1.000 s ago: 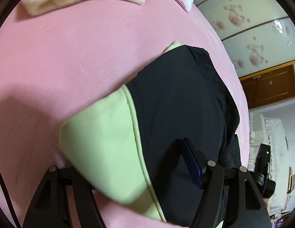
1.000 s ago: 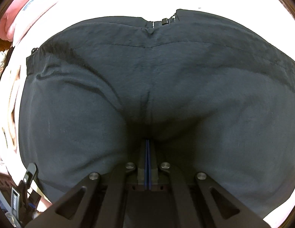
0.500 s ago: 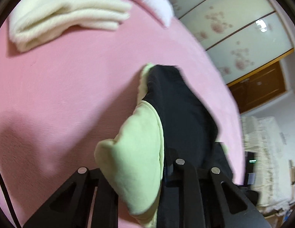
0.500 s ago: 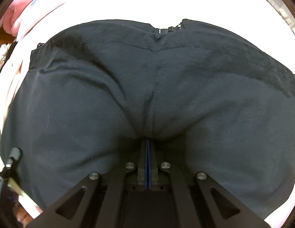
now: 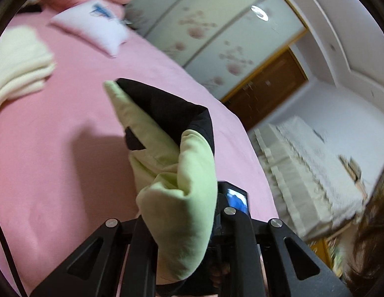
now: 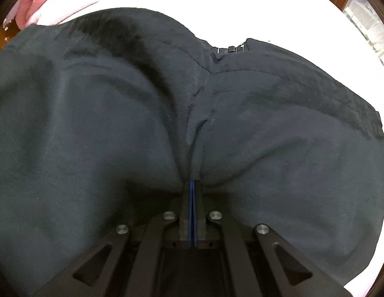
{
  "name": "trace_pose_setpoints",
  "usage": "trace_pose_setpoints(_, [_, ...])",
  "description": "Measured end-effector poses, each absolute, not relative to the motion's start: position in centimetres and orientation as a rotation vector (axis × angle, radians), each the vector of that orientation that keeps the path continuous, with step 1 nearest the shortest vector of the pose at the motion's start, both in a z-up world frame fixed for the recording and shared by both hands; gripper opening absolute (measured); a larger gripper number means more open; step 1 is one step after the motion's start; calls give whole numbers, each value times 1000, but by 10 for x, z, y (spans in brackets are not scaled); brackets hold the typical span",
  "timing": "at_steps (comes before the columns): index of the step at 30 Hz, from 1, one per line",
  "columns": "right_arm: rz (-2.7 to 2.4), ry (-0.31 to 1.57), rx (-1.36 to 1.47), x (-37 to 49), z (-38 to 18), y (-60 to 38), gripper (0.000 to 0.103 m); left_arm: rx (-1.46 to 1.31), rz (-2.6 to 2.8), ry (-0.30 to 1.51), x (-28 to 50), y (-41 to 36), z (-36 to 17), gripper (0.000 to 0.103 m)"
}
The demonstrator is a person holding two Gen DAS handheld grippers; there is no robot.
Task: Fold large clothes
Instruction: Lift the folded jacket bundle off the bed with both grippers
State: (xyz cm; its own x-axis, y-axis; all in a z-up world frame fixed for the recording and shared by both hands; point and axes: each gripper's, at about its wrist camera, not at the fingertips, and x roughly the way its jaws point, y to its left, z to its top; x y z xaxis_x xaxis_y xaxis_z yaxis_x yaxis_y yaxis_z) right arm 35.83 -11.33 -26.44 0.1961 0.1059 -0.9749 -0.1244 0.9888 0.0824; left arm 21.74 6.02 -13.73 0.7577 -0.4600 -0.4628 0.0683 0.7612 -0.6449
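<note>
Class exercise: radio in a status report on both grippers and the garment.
Left gripper closing on black jacket's light-green lining, lifted off pink bedspread. Right gripper shut, pinching black fabric. Nothing in the way.

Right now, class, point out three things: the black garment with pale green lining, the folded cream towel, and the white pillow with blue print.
Black garment with pale green lining (image 5: pixel 192 190), left wrist view, green lining.
Folded cream towel (image 5: pixel 18 66), left wrist view, top layer.
White pillow with blue print (image 5: pixel 93 28), left wrist view, centre.

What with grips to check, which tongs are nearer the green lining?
Left. Left tongs are closing with the green lining between them; right tongs pinch dark fabric, no green showing.
</note>
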Motion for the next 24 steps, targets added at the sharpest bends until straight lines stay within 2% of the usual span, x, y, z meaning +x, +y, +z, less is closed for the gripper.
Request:
trace_pose_setpoints(9, [251, 1359, 58, 348, -261, -126, 0, -516, -453, 692, 214, -17, -113, 12])
trace_pose_setpoints(19, [473, 1423, 470, 347, -276, -198, 0, -365, -533, 746, 220, -100, -103, 12])
trace_pose_setpoints(24, [535, 1417, 525, 339, -277, -240, 0, -295, -541, 756, 211, -149, -105, 12])
